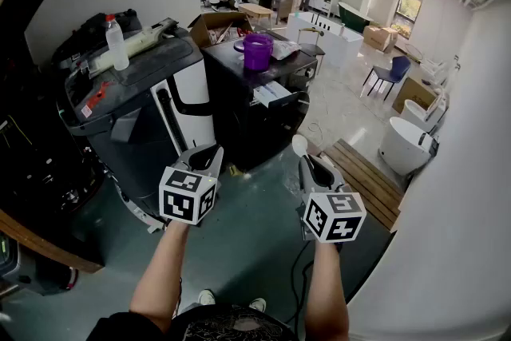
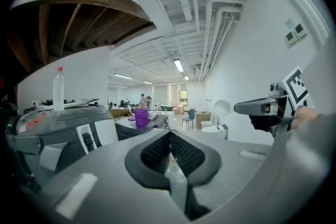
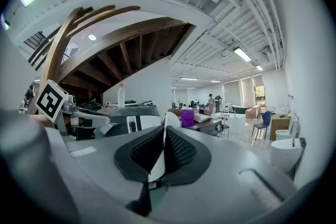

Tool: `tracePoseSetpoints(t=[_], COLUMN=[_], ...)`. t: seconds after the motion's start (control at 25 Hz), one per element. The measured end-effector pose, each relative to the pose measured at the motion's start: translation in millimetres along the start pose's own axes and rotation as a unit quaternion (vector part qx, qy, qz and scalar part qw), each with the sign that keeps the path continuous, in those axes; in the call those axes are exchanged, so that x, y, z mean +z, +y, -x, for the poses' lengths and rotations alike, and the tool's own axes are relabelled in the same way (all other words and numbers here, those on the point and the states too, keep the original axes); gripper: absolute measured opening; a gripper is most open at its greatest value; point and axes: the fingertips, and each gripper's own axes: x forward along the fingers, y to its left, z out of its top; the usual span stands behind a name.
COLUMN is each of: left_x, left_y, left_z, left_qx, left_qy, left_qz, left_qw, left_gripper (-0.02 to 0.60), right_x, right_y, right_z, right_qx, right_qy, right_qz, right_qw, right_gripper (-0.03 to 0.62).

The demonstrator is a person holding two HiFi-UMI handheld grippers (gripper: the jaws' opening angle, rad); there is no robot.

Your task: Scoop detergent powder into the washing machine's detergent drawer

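The right tool (image 1: 306,162) (image 3: 164,138) has its jaws pinched on the flat handle of a white spoon (image 1: 299,144) (image 3: 156,164). The spoon's bowl sticks up past the jaw tips. The left tool (image 1: 209,155) (image 2: 169,137) has its jaws pressed together at the tips, with nothing held between them. Both tools are held in the air side by side, slightly apart, above the grey floor (image 1: 239,251), each at the end of a bare forearm.

Ahead and to the left of the left tool stands the washing machine (image 1: 140,84) (image 2: 63,124) (image 3: 137,113), with a dark grey top and a white front panel. I cannot make out its detergent drawer. A clear bottle (image 1: 116,43) (image 2: 58,89) with a red cap stands upright on top of it.

Just right of the machine, and well ahead of both tools, is a dark desk (image 1: 239,96). It carries a purple tub (image 1: 257,52) (image 2: 141,117) (image 3: 187,117), standing upright. Its contents are not visible from here.

Further back, the room holds more desks, with several people at them.
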Motion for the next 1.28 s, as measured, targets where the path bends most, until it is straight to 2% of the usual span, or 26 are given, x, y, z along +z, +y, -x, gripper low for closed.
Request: tracePoseSetpoints(t=[0.72,1.04,1.28], left_x=[5,7,1], left_y=[-55,-45,-29], left_z=[-34,-45,-79], left_qx=[0.01,0.023,0.014], left_qy=[0.001,-0.002,0.001], left_qz=[-0.011,-0.007,0.008], left_qw=[0.9999,0.9997,0.9999], left_gripper=[0.0,0.0,0.0], right_x=[-9,-10,-11], right_y=[-48,-59,-68], right_z=[19,4,-25], right_qx=[0.015,0.021,0.026], right_qy=[-0.005,-0.007,-0.003], right_qz=[-0.009,-0.015,-0.018], right_qw=[1.0,1.0,0.999], right_gripper=[0.037,0.037,0.037])
